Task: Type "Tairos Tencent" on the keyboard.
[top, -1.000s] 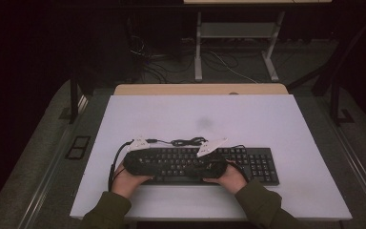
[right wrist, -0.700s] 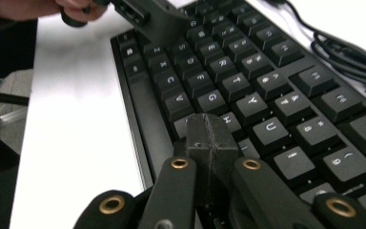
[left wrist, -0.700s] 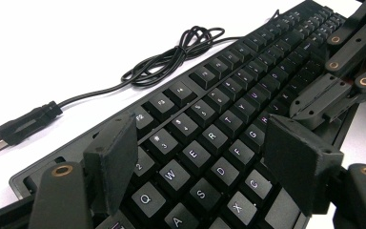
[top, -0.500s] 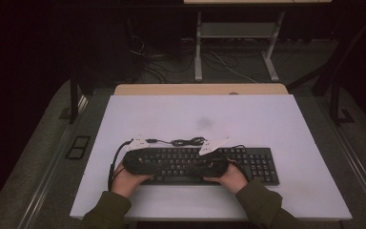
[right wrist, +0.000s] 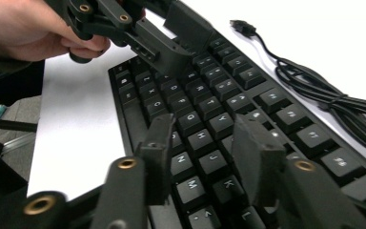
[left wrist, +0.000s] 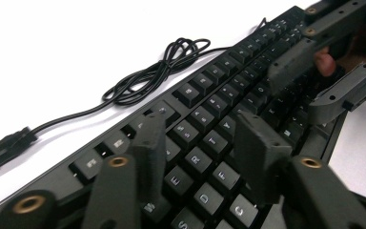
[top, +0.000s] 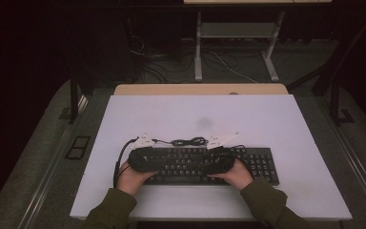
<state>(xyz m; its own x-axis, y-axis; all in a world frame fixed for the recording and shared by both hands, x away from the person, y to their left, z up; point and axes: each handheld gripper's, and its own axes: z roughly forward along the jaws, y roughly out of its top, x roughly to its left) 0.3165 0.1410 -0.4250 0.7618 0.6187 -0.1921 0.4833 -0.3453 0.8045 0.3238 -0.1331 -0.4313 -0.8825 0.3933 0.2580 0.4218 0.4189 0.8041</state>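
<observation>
Keyboard, black, rectangular, plastic, white-lettered keys: near front edge of white surface, coiled black cable just behind.

High view: left gripper and right gripper over the key rows.

Left gripper view: jaws part-open, just closing, gripping nothing.

Right gripper view: jaws part-open, just opening, gripping nothing. Lower squarely, one key per press.

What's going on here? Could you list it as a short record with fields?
Surface: white table
Main thing: black keyboard, lying flat
Cable: coiled cord behind the keyboard
Left gripper: over the left keys, jaws apart, just closing, holding nothing
Right gripper: over the middle keys, jaws apart, just opening, holding nothing
Hands: left hand and right hand, one on each gripper
</observation>
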